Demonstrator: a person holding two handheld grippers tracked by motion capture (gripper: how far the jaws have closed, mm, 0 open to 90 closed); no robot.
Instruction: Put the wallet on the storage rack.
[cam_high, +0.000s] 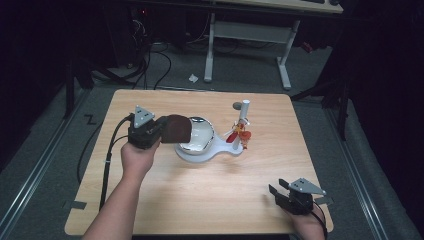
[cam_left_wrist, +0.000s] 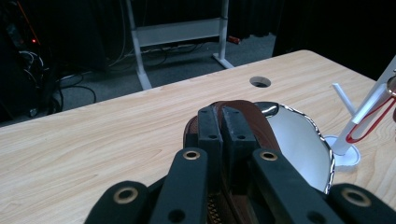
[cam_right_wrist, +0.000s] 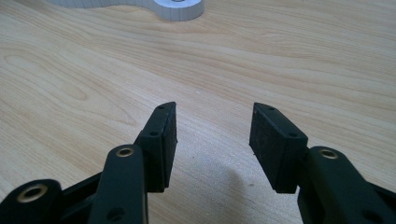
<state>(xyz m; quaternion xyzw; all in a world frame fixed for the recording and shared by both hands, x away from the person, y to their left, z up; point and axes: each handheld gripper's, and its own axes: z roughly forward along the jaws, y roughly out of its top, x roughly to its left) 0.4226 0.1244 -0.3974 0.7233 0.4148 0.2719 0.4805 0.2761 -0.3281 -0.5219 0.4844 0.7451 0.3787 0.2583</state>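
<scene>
Left gripper (cam_left_wrist: 223, 135) clamping brown pouch (cam_high: 176, 128), mirror (cam_high: 198, 134) just beyond

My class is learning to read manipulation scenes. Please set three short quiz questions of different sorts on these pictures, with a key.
1. True or false: the left gripper is shut on the brown pouch.
2. Where does the right gripper sit? A) over the mirror B) near the table's front right corner C) at the white stand
3. Fill in: the round mirror rests on a ____ base.

Key: 1 true; 2 B; 3 white.
</scene>
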